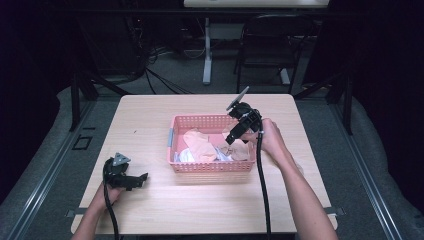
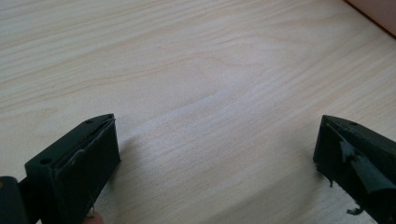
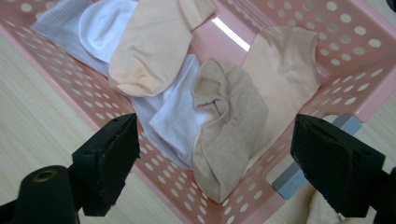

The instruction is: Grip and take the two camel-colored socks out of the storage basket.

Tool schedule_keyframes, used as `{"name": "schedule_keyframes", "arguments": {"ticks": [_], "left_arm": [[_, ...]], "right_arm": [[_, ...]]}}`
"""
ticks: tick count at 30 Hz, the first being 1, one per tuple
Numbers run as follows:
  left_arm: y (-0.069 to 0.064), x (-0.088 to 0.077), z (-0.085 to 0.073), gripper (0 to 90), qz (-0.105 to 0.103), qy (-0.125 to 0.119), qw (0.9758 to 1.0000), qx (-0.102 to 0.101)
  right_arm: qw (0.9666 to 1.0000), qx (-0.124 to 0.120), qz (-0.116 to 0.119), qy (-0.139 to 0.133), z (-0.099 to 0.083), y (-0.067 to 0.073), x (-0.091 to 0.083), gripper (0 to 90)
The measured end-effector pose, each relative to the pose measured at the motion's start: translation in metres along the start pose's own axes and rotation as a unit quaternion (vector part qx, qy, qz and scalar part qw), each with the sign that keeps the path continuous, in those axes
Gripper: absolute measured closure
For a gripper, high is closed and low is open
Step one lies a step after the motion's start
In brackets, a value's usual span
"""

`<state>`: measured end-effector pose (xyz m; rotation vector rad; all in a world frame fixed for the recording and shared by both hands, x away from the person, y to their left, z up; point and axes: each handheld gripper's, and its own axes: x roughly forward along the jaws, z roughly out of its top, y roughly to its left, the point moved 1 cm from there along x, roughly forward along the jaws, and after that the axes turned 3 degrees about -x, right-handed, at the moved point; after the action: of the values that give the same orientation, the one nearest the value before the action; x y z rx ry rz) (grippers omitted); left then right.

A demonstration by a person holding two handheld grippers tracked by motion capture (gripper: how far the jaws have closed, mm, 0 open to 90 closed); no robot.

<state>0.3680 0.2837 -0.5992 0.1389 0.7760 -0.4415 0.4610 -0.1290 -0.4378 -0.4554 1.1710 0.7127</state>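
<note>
Table (image 1: 150,210), one: pale wood top, carrying everything listed.

Basket (image 1: 212,167), one: pink perforated plastic, rectangular, standing near the middle of the table, slightly toward its right edge. A grey tab sits on its left wall in the high view; a grey tab (image 3: 299,175) also shows at a basket corner in the right gripper view.

Socks, in the basket, counted from the right gripper view: one peach sock (image 3: 154,46) toward the upper rim; one tan sock (image 3: 229,130), crumpled, draped toward the nearest corner; one larger beige piece (image 3: 285,65) against the far wall; at least two white socks (image 3: 105,25) (image 3: 175,116), ribbed parts showing under them. The high view gives these as a peach mass (image 1: 199,145) and white patches only; separate items cannot be counted there.

Right gripper (image 1: 231,138), one: held over the basket's right half, tilted down into it. Jaws spread wide, nothing between the pads; the tan sock lies beyond and below them.

Left gripper (image 1: 142,177), one: resting low near the table's front left part, well apart from the basket. Its own view shows both jaws wide apart over bare wood, with a sliver of basket (image 2: 373,11) at the upper right corner.
</note>
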Motion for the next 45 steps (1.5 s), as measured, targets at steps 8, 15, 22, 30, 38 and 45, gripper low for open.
{"name": "schedule_keyframes", "arguments": {"ticks": [8,15,22,30,38,45], "left_arm": [[0.000,0.000,0.000,0.0,0.000,0.000,1.0000,0.000],[0.000,0.000,0.000,0.0,-0.001,0.001,1.0000,0.000],[0.000,0.000,0.000,0.0,-0.002,0.000,1.0000,0.000],[0.000,0.000,0.000,0.0,-0.002,0.000,1.0000,0.000],[0.000,0.000,0.000,0.0,-0.002,0.000,1.0000,0.001],[0.000,0.000,0.000,0.0,-0.002,0.000,1.0000,0.001]], "right_arm": [[0.9999,0.003,0.008,0.012,-0.004,0.002,0.024,16.7],[0.9994,0.008,0.011,0.031,-0.010,0.001,0.047,20.2],[0.9987,0.014,0.005,0.050,-0.012,-0.003,0.063,25.2],[0.9965,0.016,0.001,0.082,-0.008,-0.005,0.085,38.9],[0.9944,0.021,-0.022,0.101,-0.005,-0.002,0.095,57.7],[0.9922,0.024,-0.030,0.118,-0.006,-0.005,0.104,73.1]]}}
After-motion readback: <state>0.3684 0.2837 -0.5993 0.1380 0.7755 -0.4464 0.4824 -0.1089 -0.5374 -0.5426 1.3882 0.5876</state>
